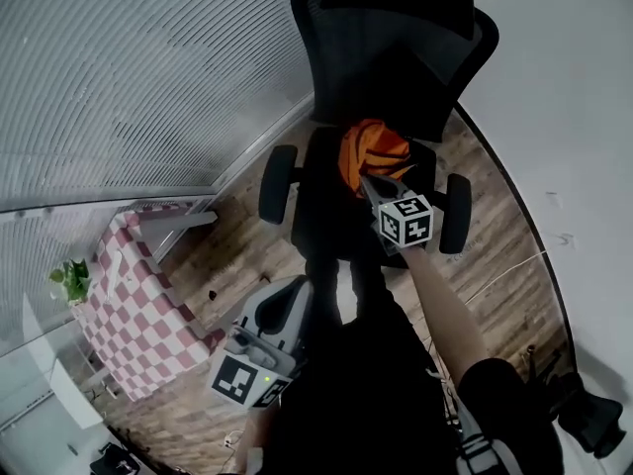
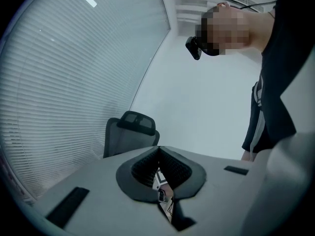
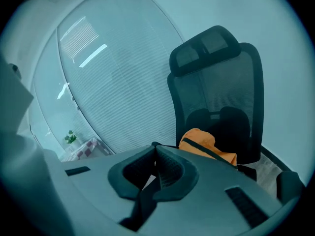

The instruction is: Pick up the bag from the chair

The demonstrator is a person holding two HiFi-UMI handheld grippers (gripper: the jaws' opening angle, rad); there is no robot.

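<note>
The pickup had not been completed: the orange bag [image 1: 372,152] lay slumped on the seat of the black chair [image 1: 396,47], up against the backrest, with nothing showing that it had been lifted. The right gripper [image 1: 368,182] was stretched out over the seat, and in the head view its tip overlapped the near edge of the bag. In the right gripper view its fingers were pressed together at their tips, while the bulk of the bag sat just beyond them and off to the right. A thin dark line, possibly a strap, ran from the tips toward the bag, but whether it was pinched between them could not be told. The left gripper [image 1: 295,295] hung low near the person's body, well apart from the chair, its fingers closed on nothing. Securing a grip and raising the bag clear of the seat seemingly remained.
</note>
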